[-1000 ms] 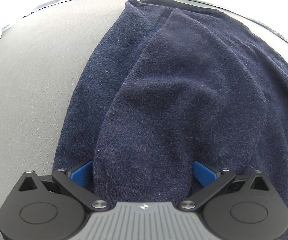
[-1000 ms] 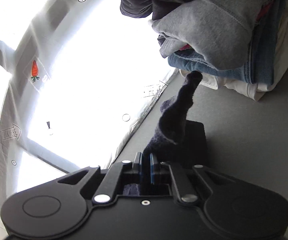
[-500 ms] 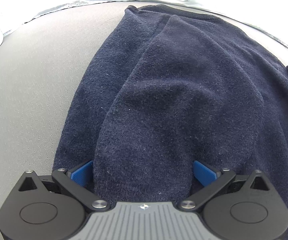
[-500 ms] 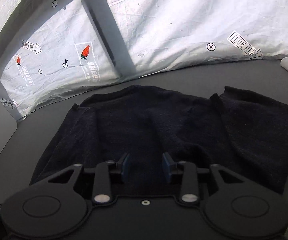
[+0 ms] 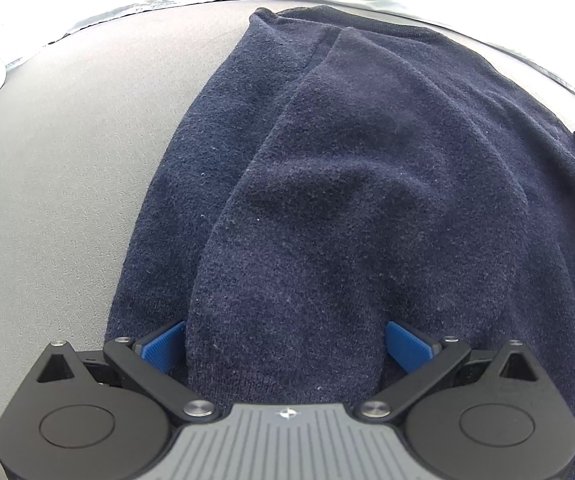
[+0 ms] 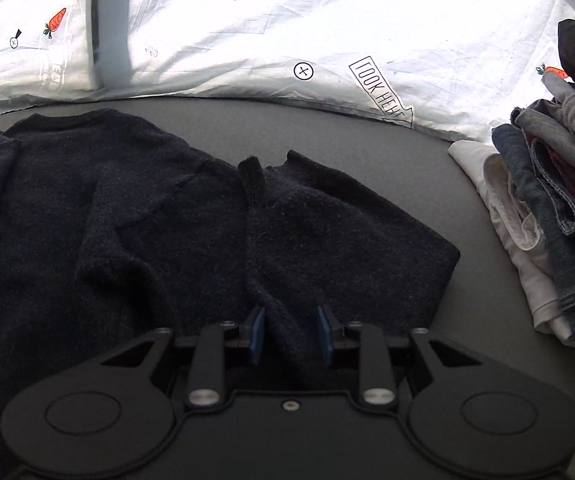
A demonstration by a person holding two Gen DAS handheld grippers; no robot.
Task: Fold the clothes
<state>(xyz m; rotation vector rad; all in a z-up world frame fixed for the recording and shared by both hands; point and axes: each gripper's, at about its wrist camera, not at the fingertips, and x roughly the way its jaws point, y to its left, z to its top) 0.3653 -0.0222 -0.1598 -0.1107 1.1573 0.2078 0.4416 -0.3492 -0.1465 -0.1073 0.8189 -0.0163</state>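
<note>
The navy sweater (image 6: 135,248) is spread on the grey table (image 6: 467,280). A sleeve fold lies between the spread, unclenched left gripper (image 5: 285,344). The right gripper (image 6: 290,336) is closing around a ridge (not yet pinched); a thin bite could slip. At three o'clock a clothes pile (image 6: 547,220) sits; no containers are seen.

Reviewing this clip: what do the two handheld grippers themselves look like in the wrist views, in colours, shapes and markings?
The left gripper has a black body with two round housings, angled black linkage arms on silver pivot screws, ribbed blue finger pads, and a grey ribbed centre plate bearing a small cross-shaped mark. The right gripper is all black with the same round housings and silver screws, and narrower blue pads. No cables, sleeves or hands show.
</note>
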